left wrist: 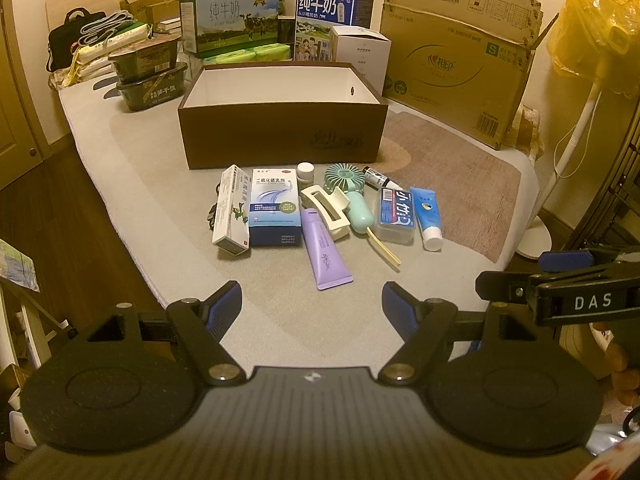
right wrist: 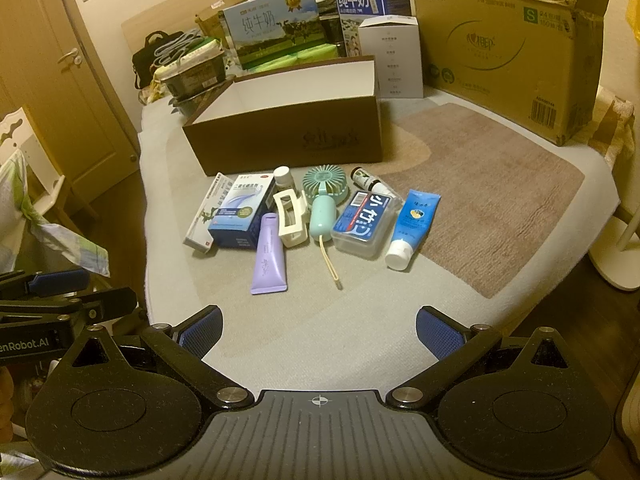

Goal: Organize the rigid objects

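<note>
Both claws, the left gripper (left wrist: 312,300) and the right gripper (right wrist: 319,330), are being held wide open and empty, short of toiletries lying before the brown box (left wrist: 280,136). "DAS" is being shown only leftward, "enRobot.AI" only rightward.

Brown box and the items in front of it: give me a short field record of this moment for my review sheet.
container: brown box, open, nothing visible inside
surface: grey mat
left end of the row: white carton, blue carton
middle: purple tube, cream hair clip, mint hand fan
right end: clear case, blue tube
left gripper: open, holding nothing
right gripper: open, holding nothing
progress: nothing packed yet
</note>
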`<control>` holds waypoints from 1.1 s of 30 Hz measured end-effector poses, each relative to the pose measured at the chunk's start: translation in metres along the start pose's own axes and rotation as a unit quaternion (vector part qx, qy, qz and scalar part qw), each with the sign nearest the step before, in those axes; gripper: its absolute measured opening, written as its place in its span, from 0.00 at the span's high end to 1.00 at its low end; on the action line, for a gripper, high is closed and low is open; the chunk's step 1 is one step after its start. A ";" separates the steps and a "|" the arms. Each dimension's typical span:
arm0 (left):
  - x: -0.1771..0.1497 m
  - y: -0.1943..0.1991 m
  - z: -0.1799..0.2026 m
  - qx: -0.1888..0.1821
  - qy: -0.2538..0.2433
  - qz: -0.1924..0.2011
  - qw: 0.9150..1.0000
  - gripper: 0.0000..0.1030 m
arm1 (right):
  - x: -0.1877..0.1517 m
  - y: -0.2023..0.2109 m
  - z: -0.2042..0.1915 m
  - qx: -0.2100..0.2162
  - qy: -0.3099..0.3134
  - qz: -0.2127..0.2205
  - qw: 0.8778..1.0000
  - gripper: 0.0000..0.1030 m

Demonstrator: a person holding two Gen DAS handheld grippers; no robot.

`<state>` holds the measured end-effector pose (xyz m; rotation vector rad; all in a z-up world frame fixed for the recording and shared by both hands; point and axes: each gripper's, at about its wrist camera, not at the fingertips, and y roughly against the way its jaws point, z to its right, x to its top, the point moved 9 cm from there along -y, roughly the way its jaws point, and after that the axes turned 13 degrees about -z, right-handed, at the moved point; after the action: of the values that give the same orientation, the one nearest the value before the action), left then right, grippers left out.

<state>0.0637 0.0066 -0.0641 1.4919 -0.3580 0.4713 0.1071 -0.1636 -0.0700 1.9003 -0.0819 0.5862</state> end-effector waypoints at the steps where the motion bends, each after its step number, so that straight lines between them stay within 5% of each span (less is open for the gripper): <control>1: 0.000 0.000 0.000 0.000 0.000 0.000 1.000 0.27 | 0.000 0.000 0.000 0.000 0.000 0.000 1.000 0.00; 33: -0.002 -0.010 0.001 0.002 0.000 -0.003 1.000 0.27 | -0.001 -0.005 0.001 0.001 -0.004 -0.006 1.000 0.00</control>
<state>0.0673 0.0050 -0.0739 1.4964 -0.3520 0.4684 0.1083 -0.1631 -0.0747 1.9040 -0.0751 0.5700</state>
